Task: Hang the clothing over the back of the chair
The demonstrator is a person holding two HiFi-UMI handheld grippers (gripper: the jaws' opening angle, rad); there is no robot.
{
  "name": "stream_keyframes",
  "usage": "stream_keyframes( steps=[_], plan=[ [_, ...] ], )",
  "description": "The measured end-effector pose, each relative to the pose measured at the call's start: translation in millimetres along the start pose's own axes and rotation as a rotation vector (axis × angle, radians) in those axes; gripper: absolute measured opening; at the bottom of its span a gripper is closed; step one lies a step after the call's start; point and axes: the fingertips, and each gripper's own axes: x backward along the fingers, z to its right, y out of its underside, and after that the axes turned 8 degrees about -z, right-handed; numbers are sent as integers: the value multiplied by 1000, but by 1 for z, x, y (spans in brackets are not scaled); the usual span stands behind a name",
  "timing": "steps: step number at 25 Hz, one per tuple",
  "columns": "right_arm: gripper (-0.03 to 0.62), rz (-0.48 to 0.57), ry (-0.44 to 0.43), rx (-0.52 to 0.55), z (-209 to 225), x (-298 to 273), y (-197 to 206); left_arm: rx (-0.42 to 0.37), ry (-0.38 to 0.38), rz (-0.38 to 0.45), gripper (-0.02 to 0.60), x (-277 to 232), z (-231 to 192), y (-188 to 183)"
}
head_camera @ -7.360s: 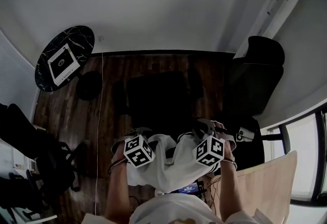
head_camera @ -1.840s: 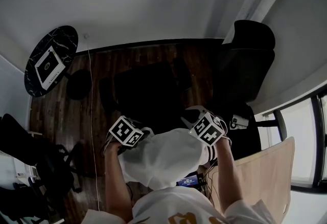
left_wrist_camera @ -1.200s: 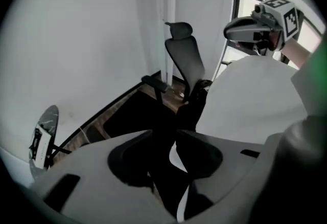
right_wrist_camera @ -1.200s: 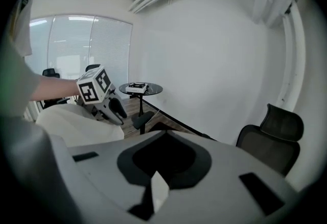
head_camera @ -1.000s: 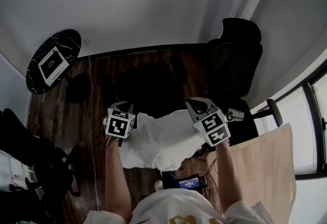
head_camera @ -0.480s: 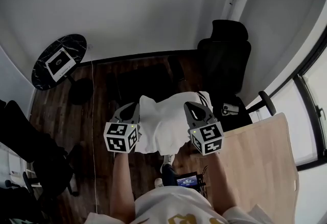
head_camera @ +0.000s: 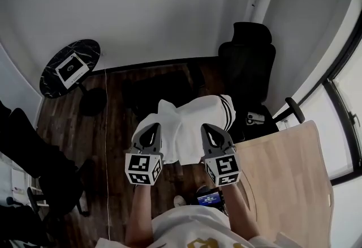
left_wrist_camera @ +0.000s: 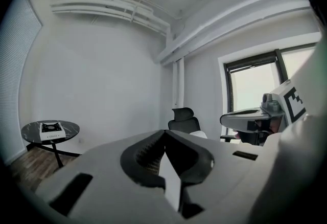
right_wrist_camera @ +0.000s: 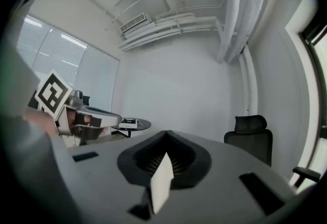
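Since both gripper views look straight down the jaws, you can confirm each grip directly. Your left gripper (left_wrist_camera: 163, 132) has its jaws closed tight on a thin fold of the white garment (left_wrist_camera: 171, 187), which shows as a sliver pinched between them. Your right gripper (right_wrist_camera: 166, 134) is likewise clamped on a sliver of the same fabric (right_wrist_camera: 162, 182).

From the head view, the left gripper (head_camera: 153, 127) and right gripper (head_camera: 208, 128) sit side by side, near you. The white garment (head_camera: 192, 122) is held up between them and bunches away on their far side, with black stripes on its right end. It hangs clear of the dark wood floor (head_camera: 113, 128).

A black high-backed office chair (head_camera: 247, 63) stands far right by the wall, and nothing is draped over its back. A round dark marble table (head_camera: 86, 54) carrying a white box (head_camera: 70, 69) stands far left. A pale wooden tabletop (head_camera: 288, 179) lies near right.
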Motion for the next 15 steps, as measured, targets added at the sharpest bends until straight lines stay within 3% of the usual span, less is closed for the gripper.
stream_keyframes(
  steps=[6, 15],
  plan=[
    [11, -3, -23, 11, -10, 1, 3, 38, 10, 14, 20, 3, 6, 0],
    [11, -10, 15, -13, 5, 6, 6, -23, 32, -4, 20, 1, 20, 5]
  ],
)
